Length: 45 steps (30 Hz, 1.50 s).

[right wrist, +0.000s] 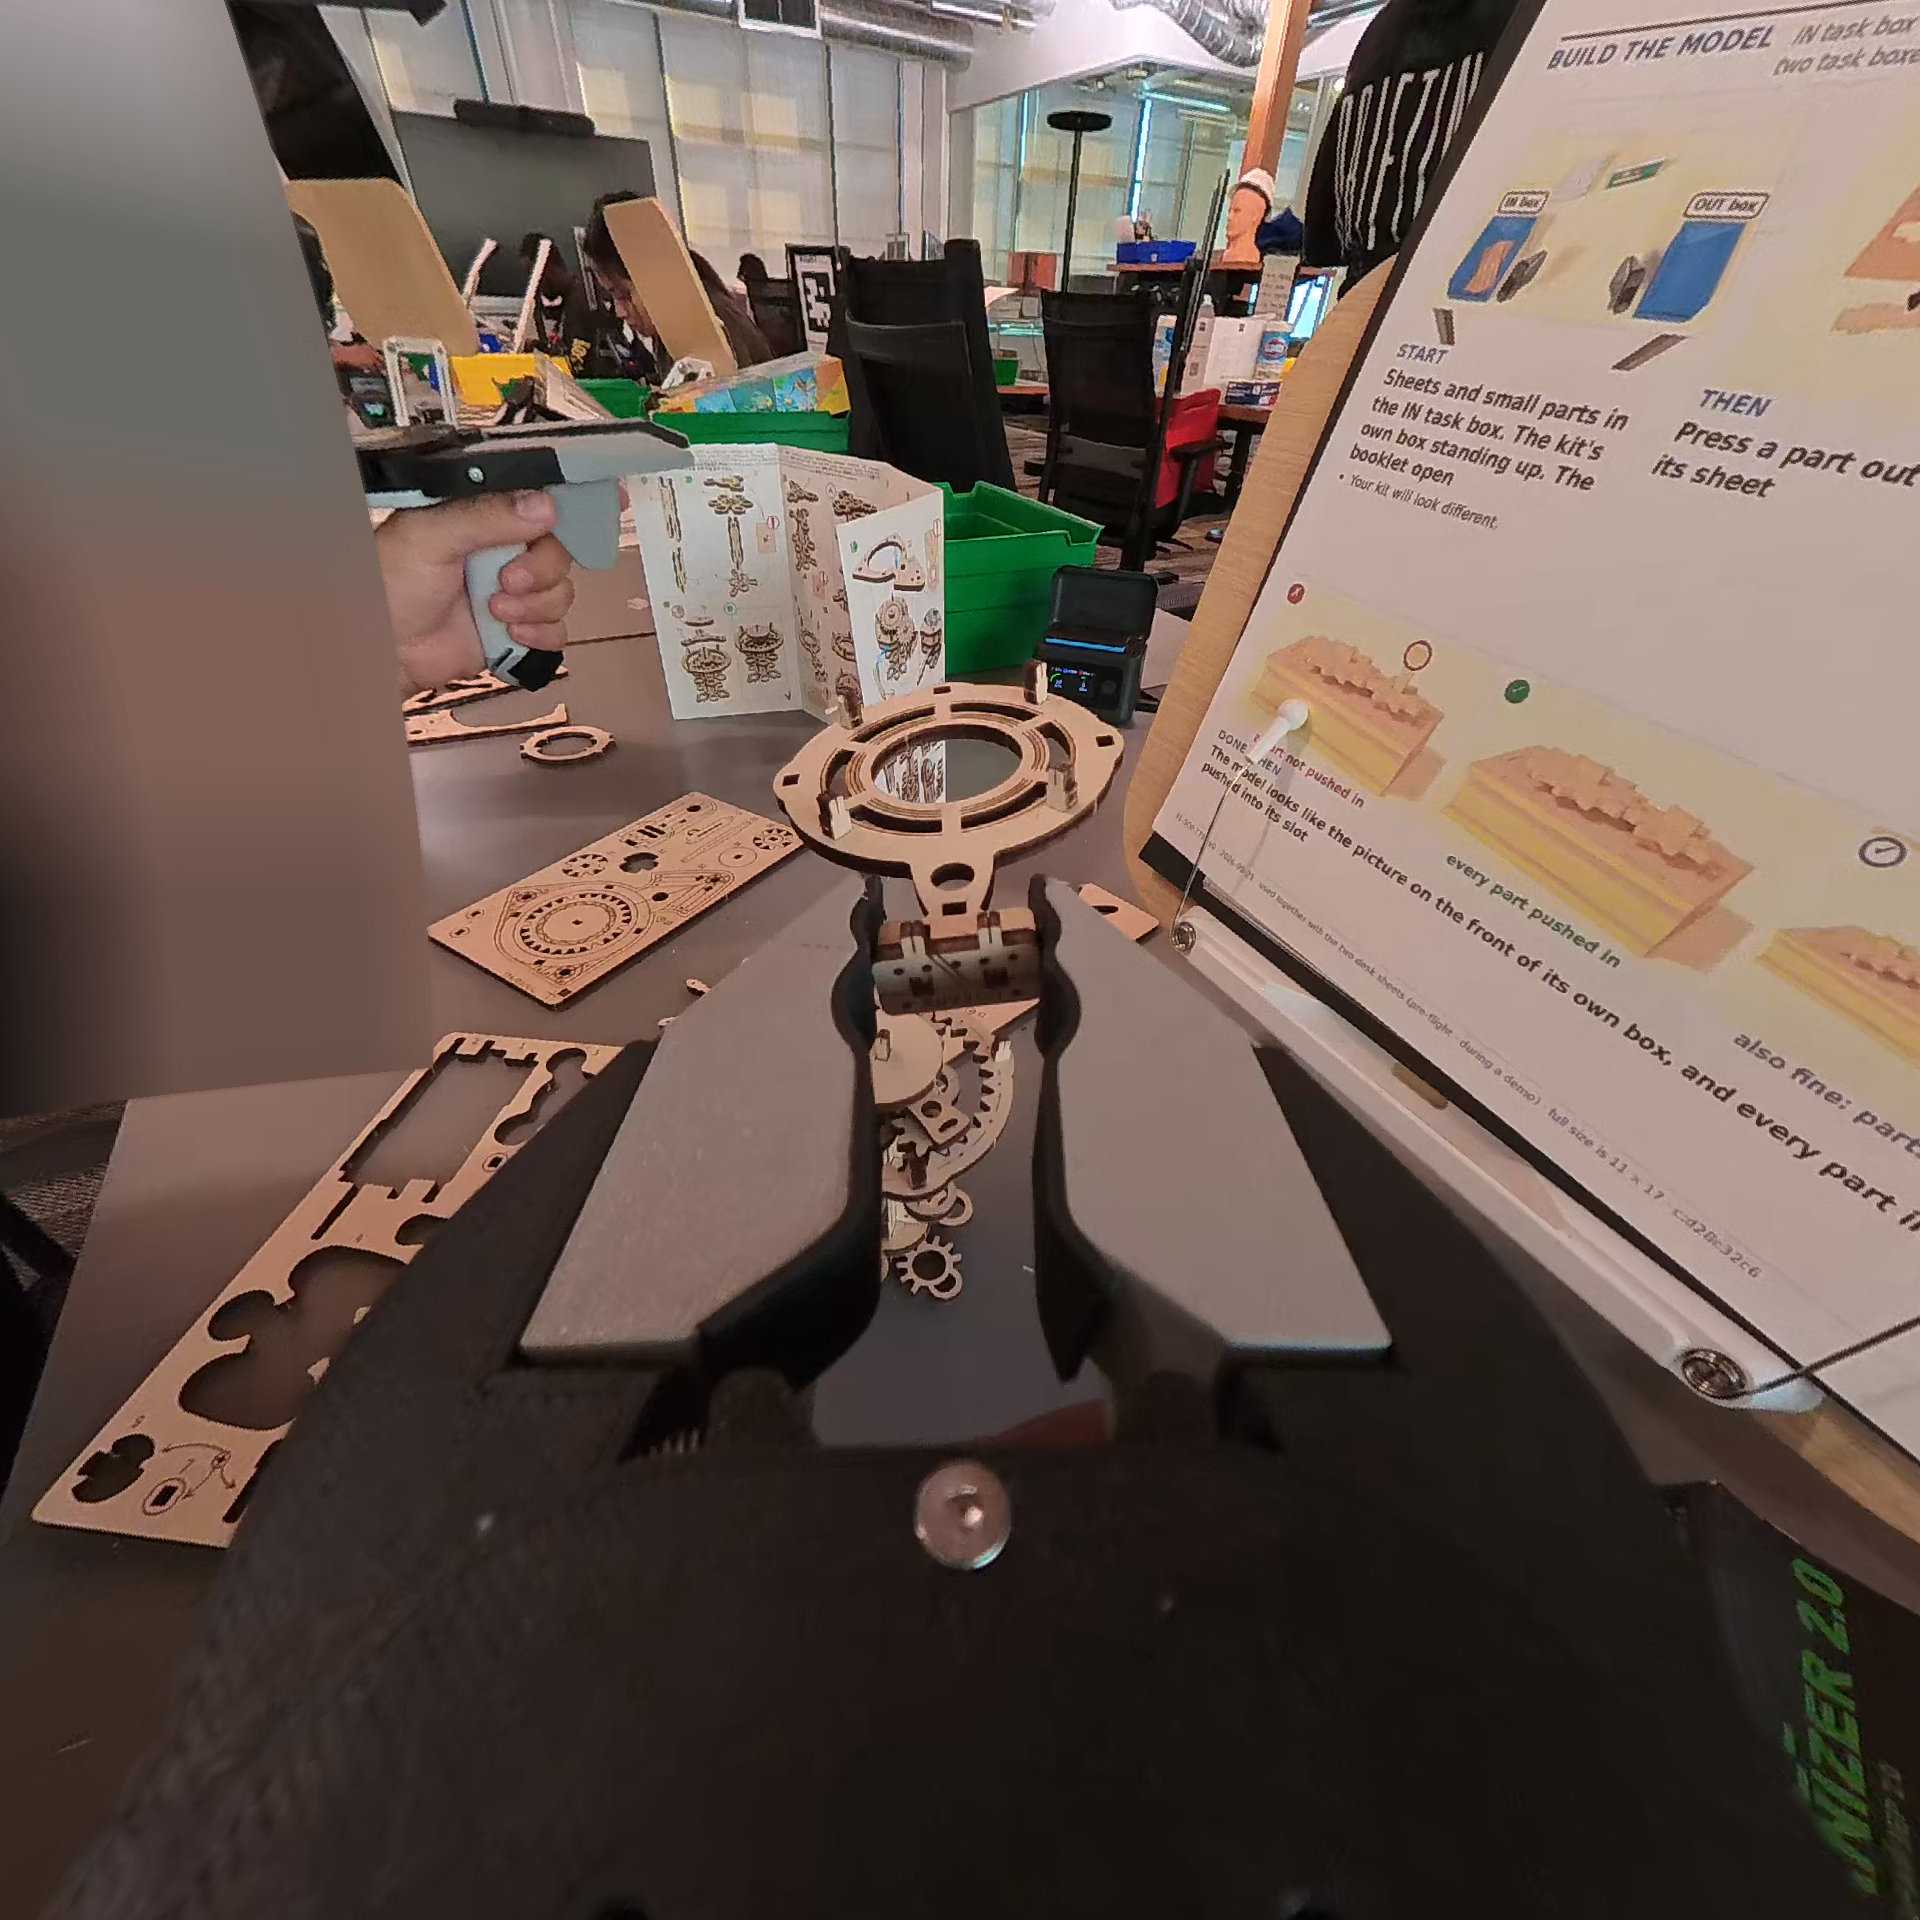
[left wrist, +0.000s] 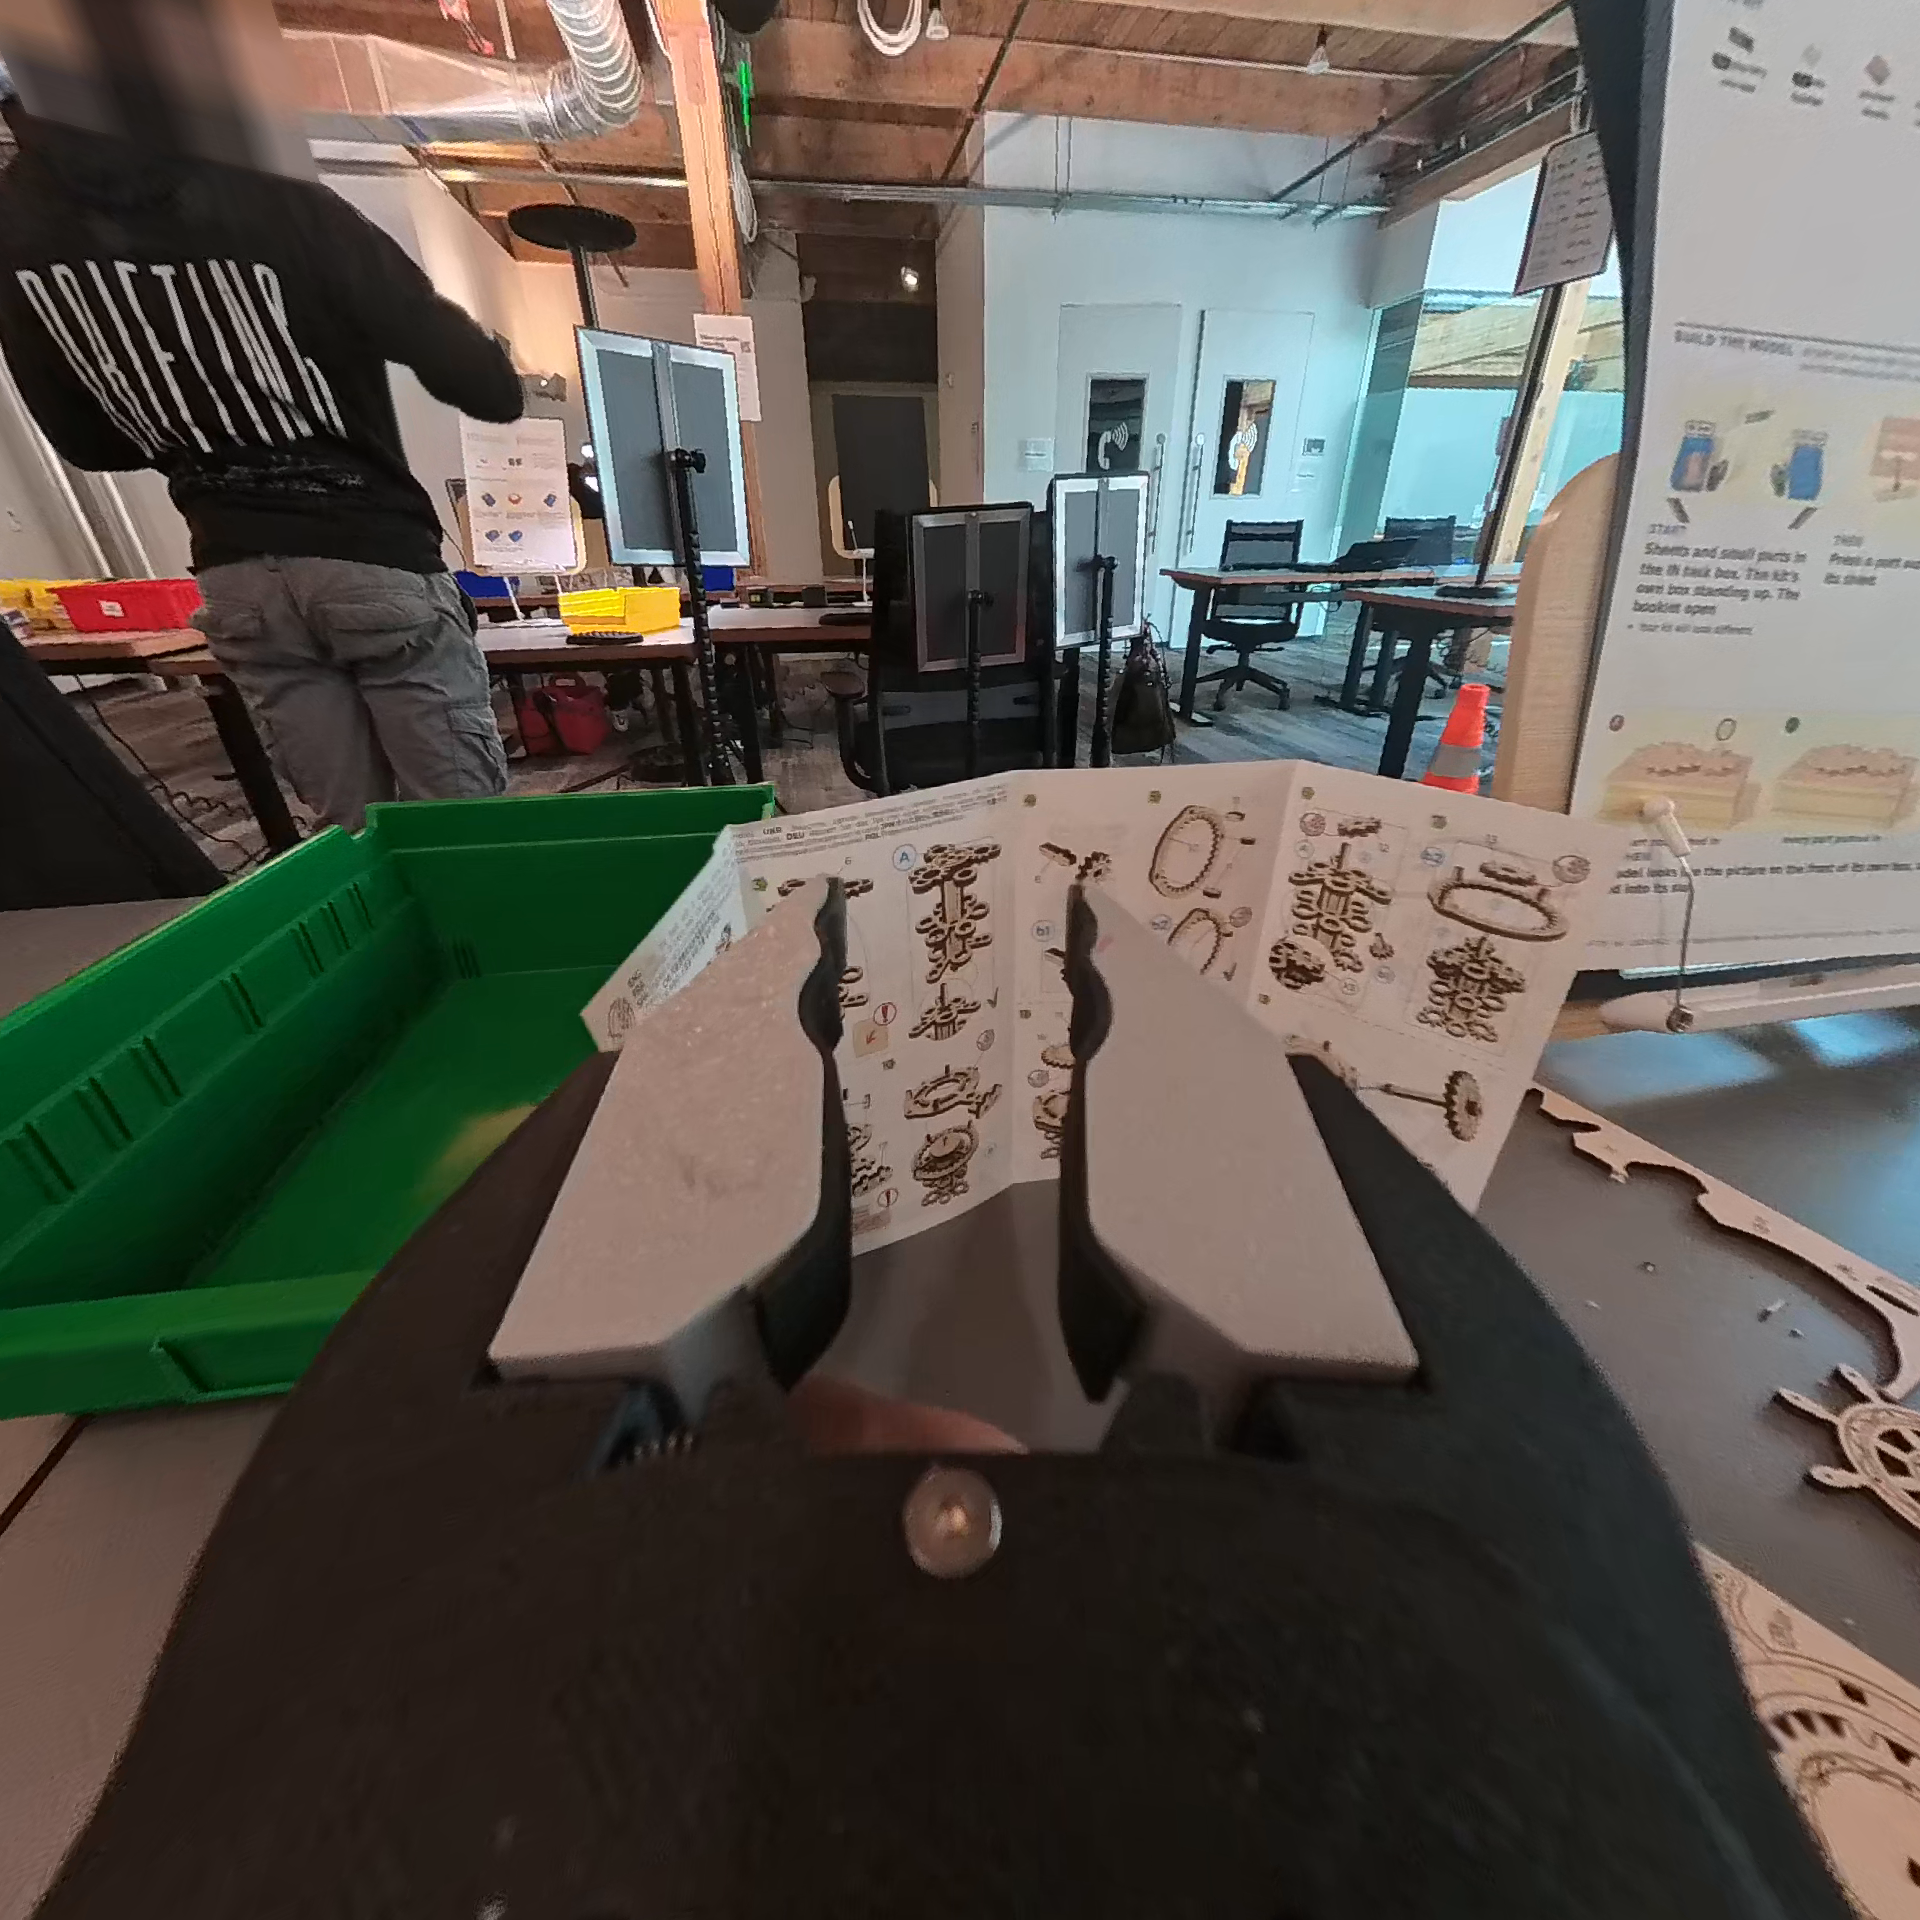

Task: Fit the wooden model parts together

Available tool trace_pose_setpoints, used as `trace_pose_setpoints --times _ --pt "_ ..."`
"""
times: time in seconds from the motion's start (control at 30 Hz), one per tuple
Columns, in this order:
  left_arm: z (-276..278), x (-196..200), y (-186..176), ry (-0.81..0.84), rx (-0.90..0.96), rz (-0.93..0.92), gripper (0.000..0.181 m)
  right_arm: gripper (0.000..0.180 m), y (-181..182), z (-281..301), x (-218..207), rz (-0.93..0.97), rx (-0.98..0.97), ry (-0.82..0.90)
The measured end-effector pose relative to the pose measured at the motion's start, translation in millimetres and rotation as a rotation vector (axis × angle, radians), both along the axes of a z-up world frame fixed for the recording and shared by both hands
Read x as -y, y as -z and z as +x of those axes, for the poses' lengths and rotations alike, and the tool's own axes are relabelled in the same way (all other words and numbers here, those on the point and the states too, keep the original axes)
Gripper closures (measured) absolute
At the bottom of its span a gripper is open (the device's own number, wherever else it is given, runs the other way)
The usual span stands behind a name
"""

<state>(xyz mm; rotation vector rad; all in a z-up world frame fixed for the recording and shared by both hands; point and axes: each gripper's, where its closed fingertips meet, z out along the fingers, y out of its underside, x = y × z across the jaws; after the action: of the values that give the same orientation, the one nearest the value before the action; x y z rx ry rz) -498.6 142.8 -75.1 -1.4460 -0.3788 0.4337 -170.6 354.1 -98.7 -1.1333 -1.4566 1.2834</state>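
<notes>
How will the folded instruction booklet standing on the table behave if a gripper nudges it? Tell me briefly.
The instruction booklet is thin paper standing only on its zigzag folds, so it would probably tip or slide at a light nudge. It looks floppy, so a panel would likely bend rather than push back. The open left gripper facing it would likely crease any panel it pinched.

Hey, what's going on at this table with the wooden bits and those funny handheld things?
A person is building a wooden model kit using two handheld tools. The right tool grips a half-built wooden assembly by its small block, holding its ring up above the table. The left tool is open and empty, pointed at the unfolded instruction booklet. Punched-out wooden sheets lie around, beside a green bin.
</notes>
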Motion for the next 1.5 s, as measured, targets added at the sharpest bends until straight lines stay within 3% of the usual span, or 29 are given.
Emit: trace_pose_setpoints --times 0.23,0.43,0.53,0.67,0.9,1.2,1.4,1.5 --pt "9 -7 3 0.028 -0.051 -0.042 0.143 0.155 1 5 -3 -0.015 -0.001 0.024" --pt "74 -45 28 0.313 -0.123 -0.193 0.152 0.156 9 13 6 -0.088 0.035 0.093" --pt "120 -71 39 0.504 -0.126 -0.293 0.151 0.156 22 15 13 -0.014 0.115 0.139" --pt "164 -102 43 0.63 -0.22 -0.417 0.15 0.156 32 17 18 0.079 0.165 0.164" --pt "213 -159 62 0.79 -0.279 -0.545 0.149 0.156 45 12 14 0.004 0.203 0.174" --pt "263 -185 74 1.009 -0.359 -0.544 0.148 0.156 43 14 17 0.048 0.187 0.188" --pt "285 -175 53 0.92 -0.782 -0.337 0.141 0.156 39 17 17 -0.012 0.157 0.207" --pt "302 -164 56 0.914 -0.893 -0.29 0.139 0.156 42 18 18 -0.041 0.155 0.223"
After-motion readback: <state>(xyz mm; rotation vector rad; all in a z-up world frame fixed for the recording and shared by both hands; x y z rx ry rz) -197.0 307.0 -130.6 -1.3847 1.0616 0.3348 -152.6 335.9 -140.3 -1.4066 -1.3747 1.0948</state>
